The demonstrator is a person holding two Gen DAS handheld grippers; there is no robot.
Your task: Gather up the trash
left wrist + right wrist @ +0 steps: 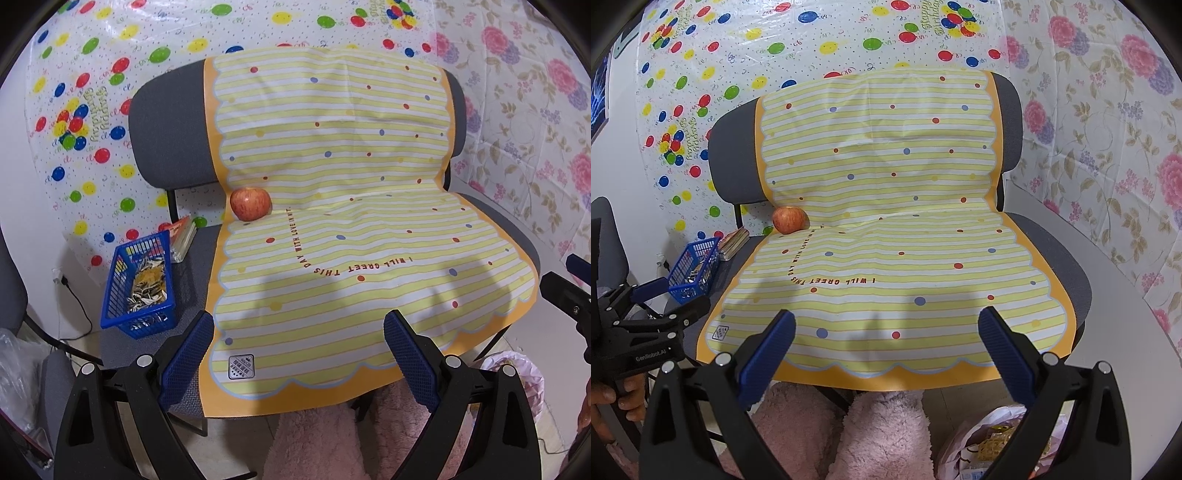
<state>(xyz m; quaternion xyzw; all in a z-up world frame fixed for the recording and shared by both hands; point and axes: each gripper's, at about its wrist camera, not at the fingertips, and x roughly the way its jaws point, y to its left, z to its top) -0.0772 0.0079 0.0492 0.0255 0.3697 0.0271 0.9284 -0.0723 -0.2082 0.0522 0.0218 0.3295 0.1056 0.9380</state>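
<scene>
A blue plastic basket [142, 286] holding seed shells and scraps sits on the left edge of a grey chair; it also shows in the right wrist view [694, 271]. A red apple [250, 203] rests at the back left of the yellow striped mat [351, 240], and shows in the right wrist view too [789, 219]. My left gripper [299, 354] is open and empty above the mat's front edge. My right gripper [886, 347] is open and empty over the mat's [886, 258] front edge. A pink-lined trash bag [993, 439] sits on the floor below right.
The left gripper's body [646, 325] shows at the left of the right wrist view. A flat packet [183, 232] lies behind the basket. Pink fuzzy slippers [882, 435] are below the chair's front. Balloon and flower sheets cover the walls.
</scene>
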